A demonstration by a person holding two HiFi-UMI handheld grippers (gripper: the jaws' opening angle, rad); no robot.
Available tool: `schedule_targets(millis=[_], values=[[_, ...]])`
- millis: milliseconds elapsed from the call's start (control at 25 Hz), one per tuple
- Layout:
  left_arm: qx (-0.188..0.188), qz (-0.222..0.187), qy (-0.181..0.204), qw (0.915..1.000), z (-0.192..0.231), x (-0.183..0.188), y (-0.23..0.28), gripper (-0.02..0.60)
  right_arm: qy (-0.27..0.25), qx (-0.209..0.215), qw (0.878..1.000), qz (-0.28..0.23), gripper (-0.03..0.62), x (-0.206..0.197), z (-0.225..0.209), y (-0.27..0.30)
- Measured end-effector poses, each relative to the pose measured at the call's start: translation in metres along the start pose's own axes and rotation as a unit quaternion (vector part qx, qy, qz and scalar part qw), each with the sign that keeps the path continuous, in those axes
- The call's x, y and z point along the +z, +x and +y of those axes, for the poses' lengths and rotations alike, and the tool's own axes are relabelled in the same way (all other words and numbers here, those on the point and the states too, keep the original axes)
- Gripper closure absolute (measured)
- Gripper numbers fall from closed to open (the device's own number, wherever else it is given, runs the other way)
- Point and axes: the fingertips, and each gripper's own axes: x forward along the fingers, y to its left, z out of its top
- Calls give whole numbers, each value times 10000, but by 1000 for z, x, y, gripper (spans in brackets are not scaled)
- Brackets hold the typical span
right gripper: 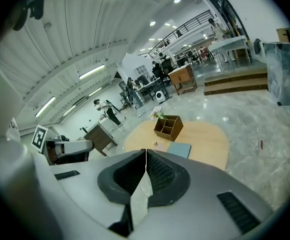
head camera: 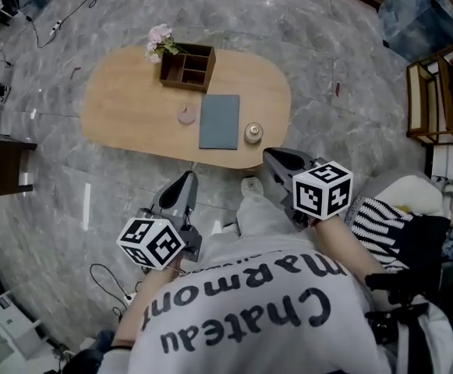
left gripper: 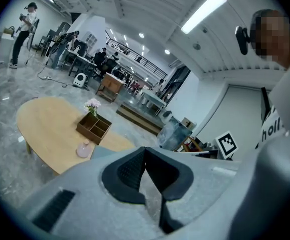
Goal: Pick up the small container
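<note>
An oval wooden table carries a small pink lidded container, a small round pale container, a blue-grey pad and a wooden organiser box with pink flowers. Both grippers hang below the table's near edge, over the person's lap and apart from everything on it. My left gripper is shut with nothing in it, and its jaws meet in the left gripper view. My right gripper is also shut and empty. The pink container shows to the left of the left jaws.
The table stands on a grey marble floor. A dark cabinet is at the left, a wooden shelf unit at the right, and a striped bag by my right arm. Cables lie on the floor. People stand far off.
</note>
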Motion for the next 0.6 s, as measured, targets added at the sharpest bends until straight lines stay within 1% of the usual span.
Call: schedule_targets(millis=[200, 320, 400, 480, 600], values=[[139, 202, -63, 9997, 10, 6, 61, 566, 77, 165, 9998, 100, 580, 24, -46, 24], [174, 311, -289, 9989, 12, 2, 91, 566, 147, 355, 9992, 145, 580, 29, -68, 38], [151, 353, -414, 9984, 11, -1, 108, 566, 190, 557, 9982, 139, 580, 29, -78, 47], [160, 395, -380, 9984, 14, -5, 124, 566, 172, 747, 9970, 134, 580, 28, -87, 59], [304, 413, -205, 9985, 24, -12, 142, 566, 234, 873, 9959, 63, 580, 29, -102, 76]])
